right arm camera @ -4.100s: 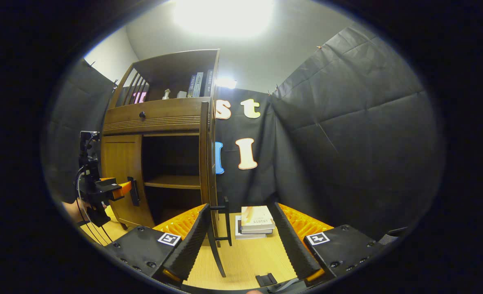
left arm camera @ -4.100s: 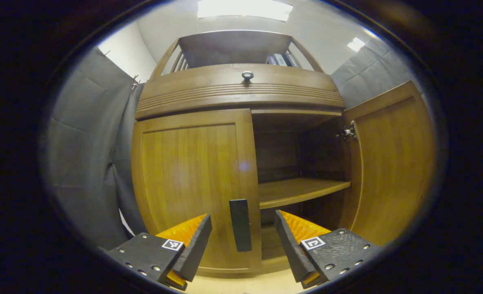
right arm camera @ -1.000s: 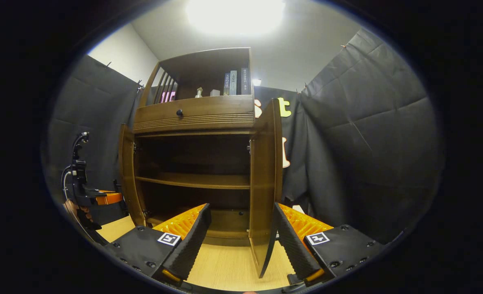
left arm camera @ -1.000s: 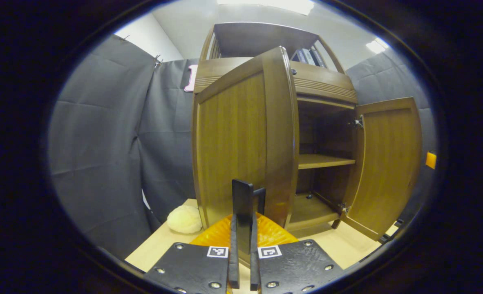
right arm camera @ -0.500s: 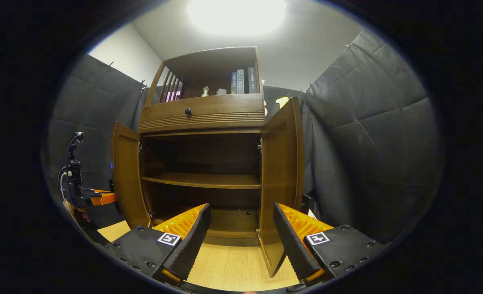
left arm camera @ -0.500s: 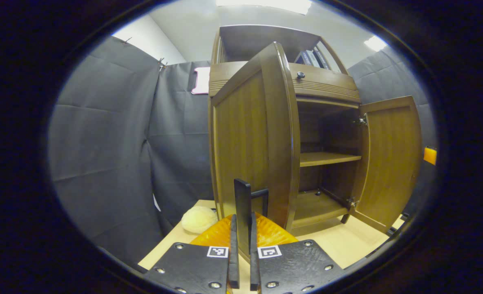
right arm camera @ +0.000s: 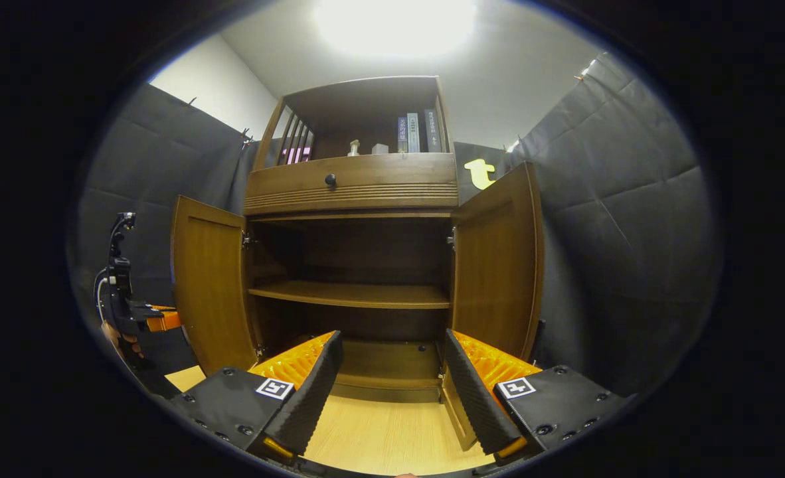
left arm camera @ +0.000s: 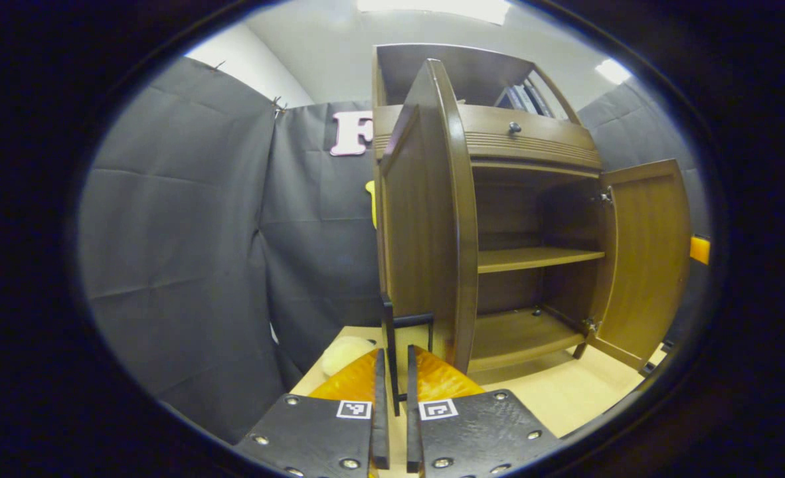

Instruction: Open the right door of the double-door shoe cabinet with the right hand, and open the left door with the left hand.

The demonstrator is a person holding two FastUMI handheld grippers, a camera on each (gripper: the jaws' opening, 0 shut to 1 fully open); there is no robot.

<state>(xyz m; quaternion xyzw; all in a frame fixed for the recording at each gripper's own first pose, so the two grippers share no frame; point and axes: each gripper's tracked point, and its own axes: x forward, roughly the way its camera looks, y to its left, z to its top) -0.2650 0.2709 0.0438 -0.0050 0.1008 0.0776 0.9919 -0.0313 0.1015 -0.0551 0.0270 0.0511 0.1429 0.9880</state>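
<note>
Nearest you, your left gripper (left arm camera: 392, 405) is clamped on the left door's handle (left arm camera: 399, 332); your right gripper (right arm camera: 392, 382) hangs apart, empty. Both cabinet (right arm camera: 352, 192) doors stand open on the table (right arm camera: 386, 438). Pulling further risks straining hinges.

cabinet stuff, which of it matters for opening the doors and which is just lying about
For the job:
left door
its handle, pinched by the left tool
right door
right tool, open

Lying about:
books on the top shelf
drawer knob
pale soft lump on the floor
</note>
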